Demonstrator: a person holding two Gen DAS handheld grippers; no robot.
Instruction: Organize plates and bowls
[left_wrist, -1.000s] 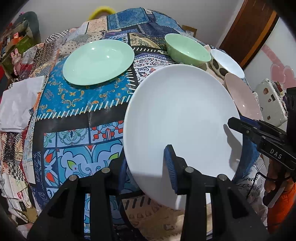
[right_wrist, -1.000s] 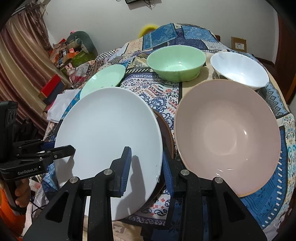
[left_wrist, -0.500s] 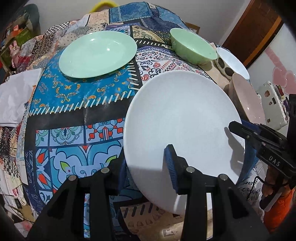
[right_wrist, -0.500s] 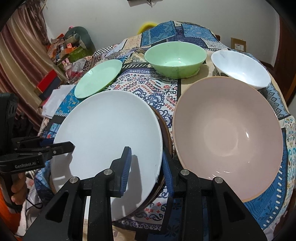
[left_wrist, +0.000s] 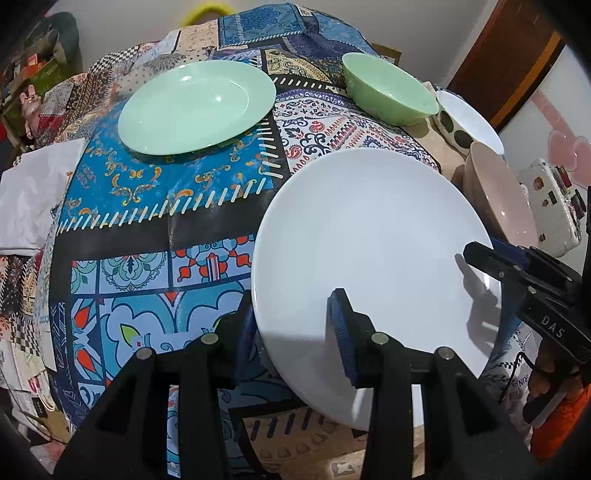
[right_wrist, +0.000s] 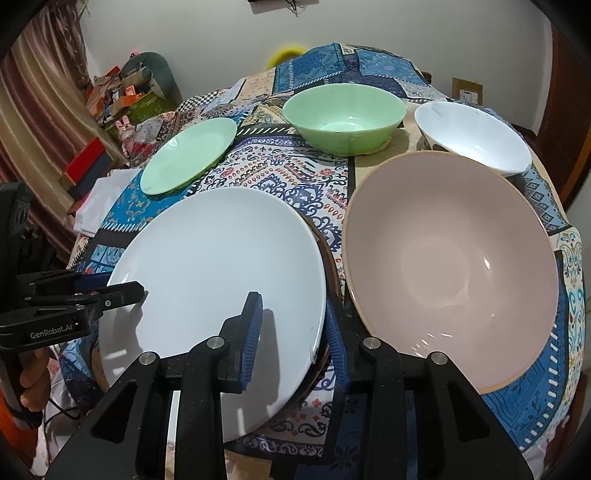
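Pointing steeply down in the left wrist view, the left gripper (left_wrist: 295, 325) straddles the near rim of the white plate (left_wrist: 373, 254), on the patchwork tablecloth (left_wrist: 155, 206); whether it pinches, I cannot tell. In the right wrist view, the right gripper (right_wrist: 291, 332) straddles the plate's right edge, jaws opening.
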